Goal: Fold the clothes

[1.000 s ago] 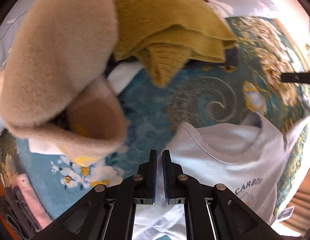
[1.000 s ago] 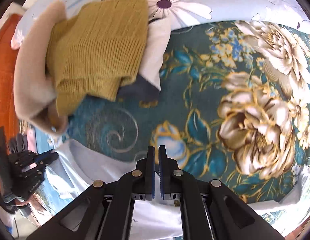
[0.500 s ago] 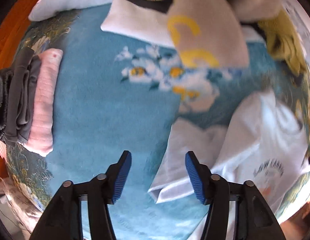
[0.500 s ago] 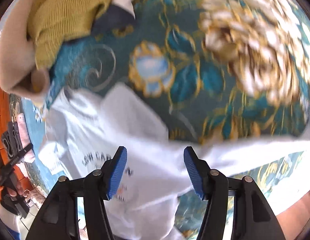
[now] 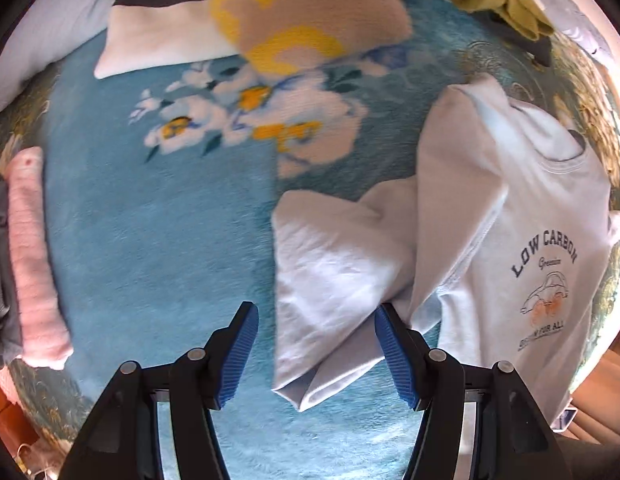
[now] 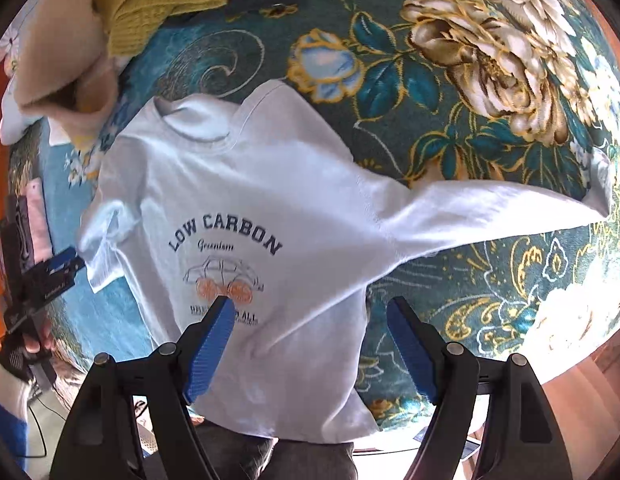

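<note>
Black linked arms with silver rivets are seen behind each gripper (image 5: pixel 314 350), and ribbed blue pads (image 6: pixel 210 344) on its fingers

We see a T-shirt (image 6: pixel 246 184) lying flat on the bed (image 6: pixel 450 80), with its neck on the far side. One sleeve (image 6: pixel 490 212) reaches out to the right. The other sleeve (image 5: pixel 334 264) lies bunched at the shirt's left side. Far off and to the left sits a pile of clothes (image 6: pixel 122 4). At the bed's left edge lie folded clothes (image 5: pixel 30 256), well apart from the shirt. The left gripper (image 5: pixel 314 352) hangs above the bunched sleeve, and the right gripper (image 6: pixel 310 344) above the shirt's near part.
</note>
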`<action>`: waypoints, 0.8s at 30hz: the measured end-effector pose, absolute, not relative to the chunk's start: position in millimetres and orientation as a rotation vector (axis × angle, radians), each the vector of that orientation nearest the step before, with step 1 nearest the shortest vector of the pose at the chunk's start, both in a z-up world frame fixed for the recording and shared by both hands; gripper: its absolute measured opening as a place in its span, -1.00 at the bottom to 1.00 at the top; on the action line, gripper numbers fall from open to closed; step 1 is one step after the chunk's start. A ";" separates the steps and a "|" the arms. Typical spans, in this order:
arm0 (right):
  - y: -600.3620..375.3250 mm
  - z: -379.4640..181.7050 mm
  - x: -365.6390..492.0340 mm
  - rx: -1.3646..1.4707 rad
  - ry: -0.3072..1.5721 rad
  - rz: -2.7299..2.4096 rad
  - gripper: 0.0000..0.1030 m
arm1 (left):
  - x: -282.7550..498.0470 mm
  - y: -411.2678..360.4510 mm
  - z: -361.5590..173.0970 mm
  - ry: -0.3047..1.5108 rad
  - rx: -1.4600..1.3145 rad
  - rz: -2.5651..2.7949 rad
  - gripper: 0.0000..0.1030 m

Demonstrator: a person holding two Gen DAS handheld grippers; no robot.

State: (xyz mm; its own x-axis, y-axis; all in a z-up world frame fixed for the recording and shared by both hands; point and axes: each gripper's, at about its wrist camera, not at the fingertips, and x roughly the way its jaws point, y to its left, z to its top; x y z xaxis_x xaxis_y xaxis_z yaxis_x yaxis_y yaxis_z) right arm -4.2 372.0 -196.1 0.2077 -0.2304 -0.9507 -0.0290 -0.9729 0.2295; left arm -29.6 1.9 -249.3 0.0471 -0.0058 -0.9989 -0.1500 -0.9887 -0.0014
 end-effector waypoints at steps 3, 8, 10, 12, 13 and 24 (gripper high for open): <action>365.5 -192.1 6.7 2.327 -0.222 -1.848 0.55 | -30.0 -4.4 -251.9 0.094 -2.179 2.115 0.21; 350.0 -182.4 22.3 2.325 -0.172 -1.816 0.55 | -29.0 -27.4 -244.7 -0.054 -2.154 2.217 -0.90; 344.6 -178.0 23.2 2.310 -0.144 -1.811 0.55 | -23.5 -48.6 -231.9 -0.186 -2.121 2.299 -0.93; 340.1 -173.0 22.8 2.297 -0.113 -1.820 0.55 | -12.6 -78.6 -216.2 -0.331 -2.097 2.407 -0.96; 339.0 -170.6 22.2 2.291 -0.104 -1.830 0.55 | -6.3 -93.5 -207.2 -0.406 -2.084 2.463 -0.96; 327.1 -162.4 29.1 2.275 -0.056 -1.858 0.55 | 87.7 -248.7 -180.0 -1.593 -2.205 2.544 -0.96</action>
State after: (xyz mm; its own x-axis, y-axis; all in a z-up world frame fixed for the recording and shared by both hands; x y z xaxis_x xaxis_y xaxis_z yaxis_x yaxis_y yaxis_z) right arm 29.1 327.1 -162.4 0.2077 -0.1569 -0.9655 0.0985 -0.9787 0.1803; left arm 87.7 -248.7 -180.0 -0.1917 0.0890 -0.9774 0.8404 -0.4995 -0.2104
